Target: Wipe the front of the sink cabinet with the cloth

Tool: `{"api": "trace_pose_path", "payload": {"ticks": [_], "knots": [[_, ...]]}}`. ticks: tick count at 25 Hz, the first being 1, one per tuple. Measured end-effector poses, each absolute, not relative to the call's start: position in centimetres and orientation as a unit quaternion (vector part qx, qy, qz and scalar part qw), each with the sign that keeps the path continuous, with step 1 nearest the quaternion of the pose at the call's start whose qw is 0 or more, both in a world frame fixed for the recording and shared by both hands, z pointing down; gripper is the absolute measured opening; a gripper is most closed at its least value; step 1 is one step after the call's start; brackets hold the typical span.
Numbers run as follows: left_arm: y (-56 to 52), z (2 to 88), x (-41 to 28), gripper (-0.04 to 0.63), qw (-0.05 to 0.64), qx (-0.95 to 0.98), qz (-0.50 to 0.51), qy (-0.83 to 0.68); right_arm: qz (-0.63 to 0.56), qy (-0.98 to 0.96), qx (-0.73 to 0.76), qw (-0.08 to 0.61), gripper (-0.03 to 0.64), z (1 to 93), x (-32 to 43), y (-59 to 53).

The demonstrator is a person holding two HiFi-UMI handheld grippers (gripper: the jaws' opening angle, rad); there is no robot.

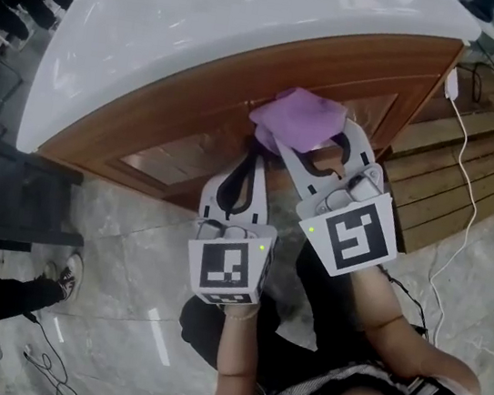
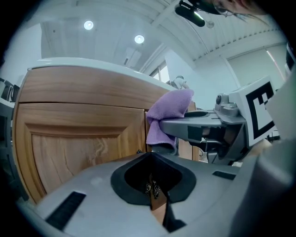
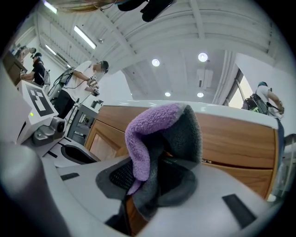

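Note:
The sink cabinet's wooden front (image 1: 198,93) runs under a white countertop (image 1: 210,12). A purple cloth (image 1: 297,119) with a grey underside is pressed against the cabinet near the door seam. My right gripper (image 1: 308,144) is shut on it; in the right gripper view the cloth (image 3: 152,134) bulges out over the jaws (image 3: 152,185). My left gripper (image 1: 254,161) is just left of and below it, jaws together, close to the door panel (image 2: 78,134). In its view a small metal fitting (image 2: 151,187) shows in the hollow between the jaws. The cloth (image 2: 166,115) hangs to its right.
A white plug and cable (image 1: 452,85) trail down over wooden slats (image 1: 472,170) at the right. A black frame (image 1: 7,202) stands at the left, with another person's shoe (image 1: 64,280) on the marble floor. People stand far off (image 3: 92,76).

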State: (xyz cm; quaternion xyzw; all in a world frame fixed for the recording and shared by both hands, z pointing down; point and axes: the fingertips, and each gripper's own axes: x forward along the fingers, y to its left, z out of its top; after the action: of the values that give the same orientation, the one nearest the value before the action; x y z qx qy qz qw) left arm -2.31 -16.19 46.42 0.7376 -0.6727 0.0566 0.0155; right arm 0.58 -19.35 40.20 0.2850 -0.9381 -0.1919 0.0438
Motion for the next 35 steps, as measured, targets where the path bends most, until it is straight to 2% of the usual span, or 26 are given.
{"api": "trace_pose_path", "payload": {"ticks": [19,35], "knots": [[-16.5,46.9,-0.8,0.000,0.013,0.754,0.062,-0.653,-0.196,-0.932,0.301,0.056,0.161,40.1,2.7,-20.6],[-18.3,47.2,2.4,0.000,0.013,0.786,0.061,-0.615,-0.186,-0.905,0.375,0.073,0.161,40.1,8.8,-24.0]]}}
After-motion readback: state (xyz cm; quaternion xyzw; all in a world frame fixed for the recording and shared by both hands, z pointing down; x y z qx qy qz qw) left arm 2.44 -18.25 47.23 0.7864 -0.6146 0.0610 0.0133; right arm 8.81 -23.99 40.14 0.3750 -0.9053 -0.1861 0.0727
